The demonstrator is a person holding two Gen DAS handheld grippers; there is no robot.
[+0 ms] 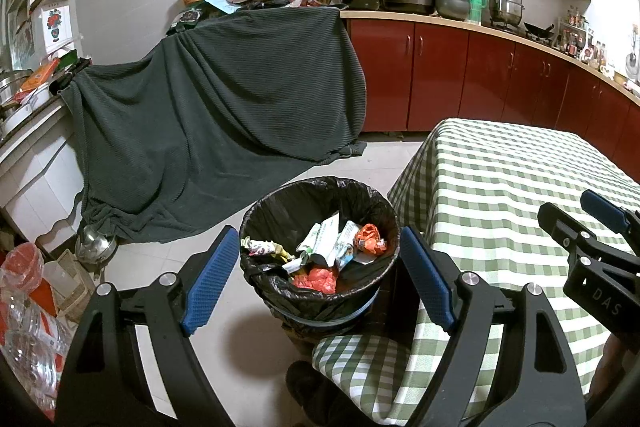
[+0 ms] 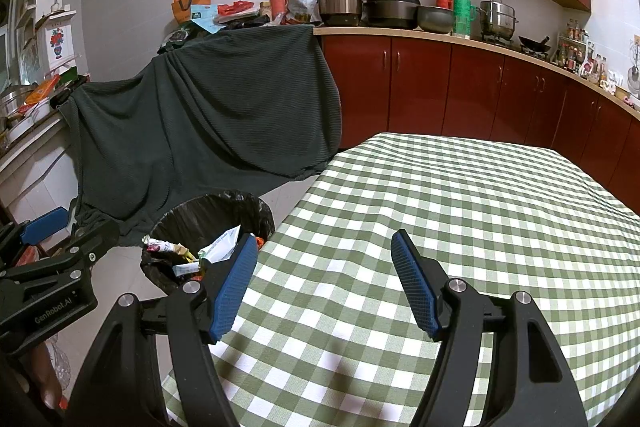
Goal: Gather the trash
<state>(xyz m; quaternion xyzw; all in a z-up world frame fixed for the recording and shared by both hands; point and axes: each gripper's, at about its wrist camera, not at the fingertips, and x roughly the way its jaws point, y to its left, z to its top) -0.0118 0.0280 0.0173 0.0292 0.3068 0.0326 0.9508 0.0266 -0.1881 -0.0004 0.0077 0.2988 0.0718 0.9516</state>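
Observation:
A round bin with a black liner [image 1: 280,205] stands on the floor beside the table. It holds several wrappers [image 1: 326,245] and red crumpled plastic [image 1: 316,279]. My left gripper [image 1: 318,249] is open and empty, held above the bin. The bin also shows in the right wrist view [image 2: 244,207] at the table's left edge. My right gripper [image 2: 322,247] is open and empty above the green checked tablecloth [image 2: 460,207]. No trash shows on the cloth. My right gripper also shows in the left wrist view [image 1: 576,215] at the far right.
A dark green cloth [image 1: 224,115] drapes over furniture behind the bin. Red cabinets [image 1: 460,75] and a cluttered counter run along the back. A kettle [image 1: 94,247] and plastic bottles [image 1: 28,327] sit on the floor at left. A checked stool cushion [image 1: 360,367] is below the bin.

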